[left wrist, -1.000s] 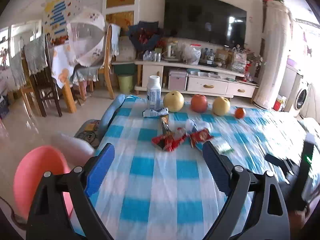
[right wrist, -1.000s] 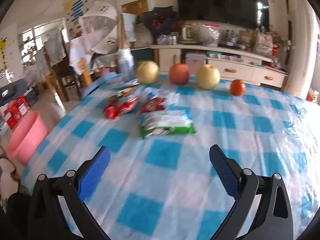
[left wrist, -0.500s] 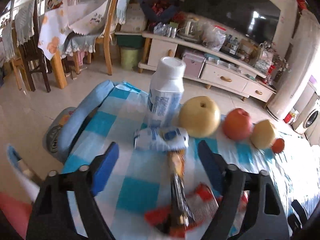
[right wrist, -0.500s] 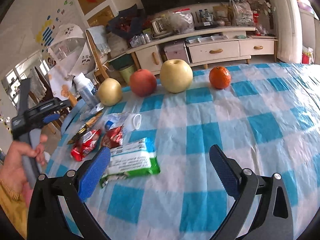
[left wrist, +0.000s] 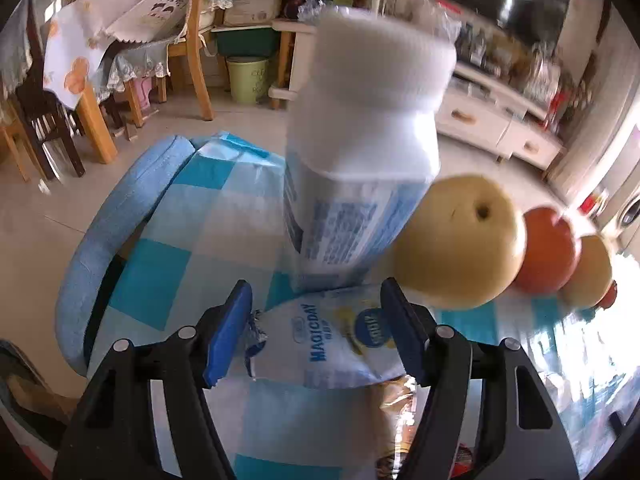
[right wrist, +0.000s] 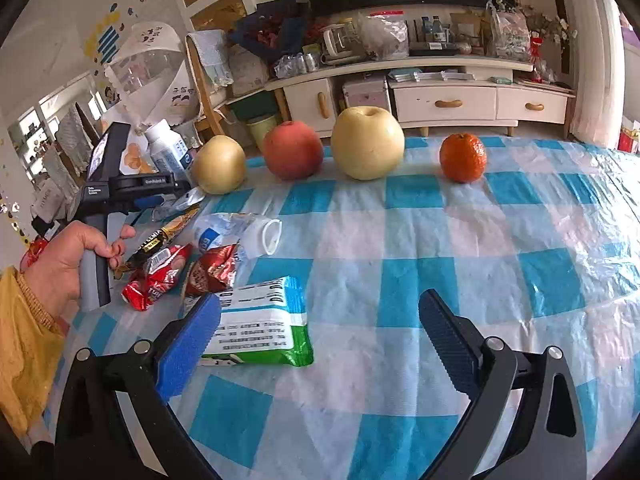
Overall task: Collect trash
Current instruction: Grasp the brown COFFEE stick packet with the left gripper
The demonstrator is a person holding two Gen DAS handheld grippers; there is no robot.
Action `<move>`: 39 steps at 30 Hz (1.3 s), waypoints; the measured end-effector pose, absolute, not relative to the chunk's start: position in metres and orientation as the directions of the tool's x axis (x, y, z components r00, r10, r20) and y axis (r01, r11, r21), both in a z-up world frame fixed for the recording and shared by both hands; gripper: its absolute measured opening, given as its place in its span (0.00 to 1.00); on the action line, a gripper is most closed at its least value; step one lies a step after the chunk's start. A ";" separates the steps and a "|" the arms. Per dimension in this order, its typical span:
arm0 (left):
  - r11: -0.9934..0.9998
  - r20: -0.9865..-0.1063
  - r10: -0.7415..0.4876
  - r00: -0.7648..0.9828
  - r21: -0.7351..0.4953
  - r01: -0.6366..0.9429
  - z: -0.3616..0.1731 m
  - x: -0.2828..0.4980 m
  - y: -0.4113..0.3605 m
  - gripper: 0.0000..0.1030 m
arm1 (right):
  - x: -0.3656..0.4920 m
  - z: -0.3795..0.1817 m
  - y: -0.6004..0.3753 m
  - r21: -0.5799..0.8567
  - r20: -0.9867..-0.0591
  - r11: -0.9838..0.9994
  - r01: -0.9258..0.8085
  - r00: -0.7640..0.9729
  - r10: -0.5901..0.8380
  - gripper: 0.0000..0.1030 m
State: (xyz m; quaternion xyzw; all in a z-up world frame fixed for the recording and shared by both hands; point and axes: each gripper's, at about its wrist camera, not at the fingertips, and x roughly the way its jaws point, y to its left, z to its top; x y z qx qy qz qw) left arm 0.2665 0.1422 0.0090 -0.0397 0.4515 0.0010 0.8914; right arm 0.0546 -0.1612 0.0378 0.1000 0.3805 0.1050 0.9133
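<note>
A white and blue snack wrapper lies on the checked tablecloth in front of a white bottle. My left gripper straddles this wrapper. Its jaws are closing, the blue pads stand close to the wrapper's ends, and no squeeze shows. In the right wrist view a hand holds the left gripper low over that wrapper. My right gripper hangs open above the cloth, its left pad over a green and white packet. Red wrappers and a dark bar wrapper lie nearby.
A pear, a red apple, a second pear and an orange line the far side of the table. Crumpled clear plastic lies by the wrappers. A blue cushioned seat hugs the table's left edge.
My left gripper went forward and down to the bottle, and its jaws narrowed around the white and blue wrapper. The right gripper swung toward the fruit early on, then held still and stayed open.
</note>
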 end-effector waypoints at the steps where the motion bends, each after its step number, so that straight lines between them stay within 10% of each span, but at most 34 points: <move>1: 0.997 -0.804 -0.036 0.593 -0.065 -0.029 0.009 0.265 0.141 0.64 | 0.055 0.037 -0.162 0.263 -0.676 0.958 -0.114 0.687 0.267 0.95; 18: 0.930 -0.802 -0.297 0.519 -0.118 0.349 0.002 0.153 0.055 0.62 | 0.059 0.033 -0.167 0.293 -0.684 0.948 -0.123 0.666 0.298 0.95; 39: 0.863 -0.814 -0.411 0.411 -0.202 0.462 0.013 0.023 0.031 0.57 | 0.047 0.028 -0.123 0.196 -0.737 0.917 -0.348 0.565 0.371 0.84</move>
